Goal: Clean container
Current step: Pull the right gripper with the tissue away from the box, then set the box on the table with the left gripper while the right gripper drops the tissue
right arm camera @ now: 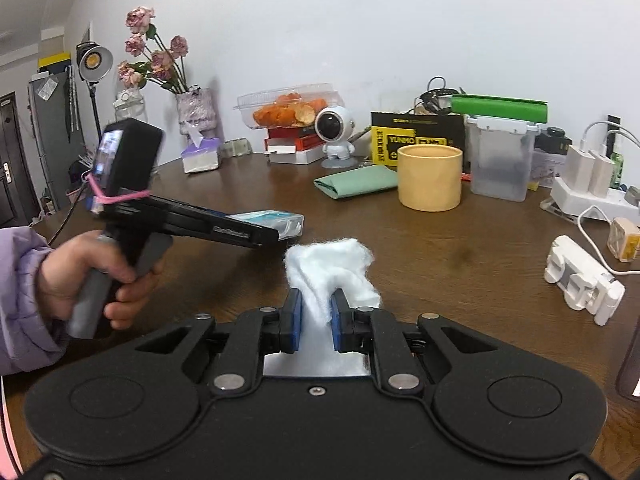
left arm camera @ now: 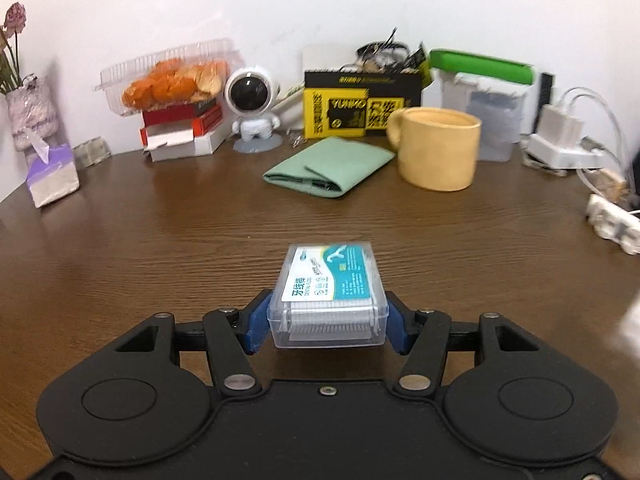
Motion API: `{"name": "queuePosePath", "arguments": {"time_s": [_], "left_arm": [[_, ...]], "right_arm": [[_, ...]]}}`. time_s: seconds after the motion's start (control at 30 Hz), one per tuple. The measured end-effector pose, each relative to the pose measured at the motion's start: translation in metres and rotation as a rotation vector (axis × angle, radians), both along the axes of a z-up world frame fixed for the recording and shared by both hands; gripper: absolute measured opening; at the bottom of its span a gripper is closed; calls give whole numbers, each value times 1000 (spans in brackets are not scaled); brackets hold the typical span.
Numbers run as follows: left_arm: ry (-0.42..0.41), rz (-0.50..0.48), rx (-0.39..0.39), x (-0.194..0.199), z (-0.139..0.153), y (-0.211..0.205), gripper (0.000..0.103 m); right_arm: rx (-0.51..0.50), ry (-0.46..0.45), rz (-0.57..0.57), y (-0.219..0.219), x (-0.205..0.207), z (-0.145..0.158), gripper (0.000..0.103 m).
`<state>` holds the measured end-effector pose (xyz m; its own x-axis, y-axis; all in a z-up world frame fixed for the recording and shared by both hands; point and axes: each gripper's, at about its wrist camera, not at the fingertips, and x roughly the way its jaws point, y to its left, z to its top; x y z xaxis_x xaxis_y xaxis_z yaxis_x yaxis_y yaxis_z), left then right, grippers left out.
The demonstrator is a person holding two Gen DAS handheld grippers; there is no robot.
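Note:
A clear plastic box of dental floss picks [left arm camera: 329,295] with a teal and white label sits between the blue pads of my left gripper [left arm camera: 328,320], which is shut on it above the brown wooden table. From the right wrist view the same box [right arm camera: 276,222] sticks out of the left gripper's black fingers, held by a hand in a lilac sleeve [right arm camera: 24,300]. My right gripper [right arm camera: 316,320] is shut on a crumpled white cloth [right arm camera: 332,268], which bulges forward past the pads, just right of the box.
At the back of the table [left arm camera: 160,224] stand a yellow mug [left arm camera: 436,148], a folded green cloth [left arm camera: 328,168], an astronaut figure [left arm camera: 254,108], a yellow-black box [left arm camera: 356,108], a tissue pack [left arm camera: 52,176] and a clear lidded container [right arm camera: 500,160]. Chargers and a white holder [right arm camera: 580,280] lie right.

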<state>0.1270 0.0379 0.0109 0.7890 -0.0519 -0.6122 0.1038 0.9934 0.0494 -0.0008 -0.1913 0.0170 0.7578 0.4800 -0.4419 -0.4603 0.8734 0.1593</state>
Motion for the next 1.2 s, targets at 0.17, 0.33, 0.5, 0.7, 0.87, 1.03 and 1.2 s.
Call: {"name": "queuePosePath", "arguments": {"time_s": [0.17,0.33,0.5,0.7,0.87,1.03,1.2], "left_arm": [[25,6,-28,6,-9,5,57],[30,-25,-26,-12,-2,6,67],[-21,-52,-40,-58,20,16,91],[-32,45,-98,-95,22,42,96],[10,113,-116,-85,12,48,97],[14,109,-126,-84,12,43,99],[-1,115,-123,-96,13,38,101]], "right_arm": [[5,15,-19,-8,5,-2,16],[30,23,-40,-9,12,-1,16],[10,13,-108,-9,46,12,16],[-19,109,-221,-8,123,-4,19],[-120,160,-252,8,148,-22,37],[-127,155,-292,6,142,-19,90],[-45,72,-323,-9,94,4,95]]}}
